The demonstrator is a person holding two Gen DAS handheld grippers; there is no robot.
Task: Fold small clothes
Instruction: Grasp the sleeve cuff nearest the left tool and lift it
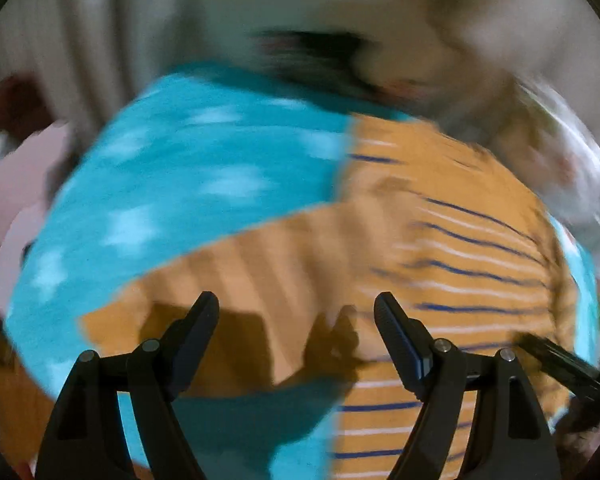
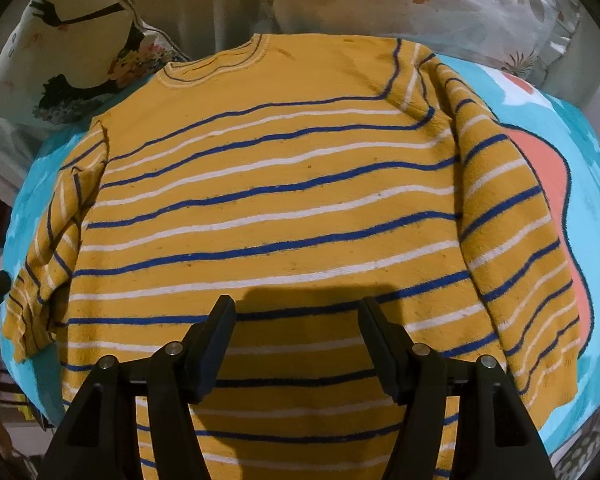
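A small mustard-yellow sweater [image 2: 276,200] with blue and white stripes lies flat on a turquoise blanket [image 2: 588,168], neck at the far side, both sleeves lying along its sides. My right gripper [image 2: 296,312] is open and empty, just above the sweater's lower body. In the blurred left wrist view the sweater [image 1: 460,248] fills the right half, with one sleeve [image 1: 260,264] stretched out to the left over the blanket [image 1: 180,168]. My left gripper [image 1: 296,308] is open and empty above that sleeve. The tip of the other gripper [image 1: 556,360] shows at the right edge.
Floral pillows [image 2: 72,48] lie behind the blanket beyond the sweater's neck. A coral-pink shape [image 2: 548,168] is printed on the blanket to the right of the sweater. Pale pink fabric [image 1: 16,184] lies at the left edge in the left wrist view.
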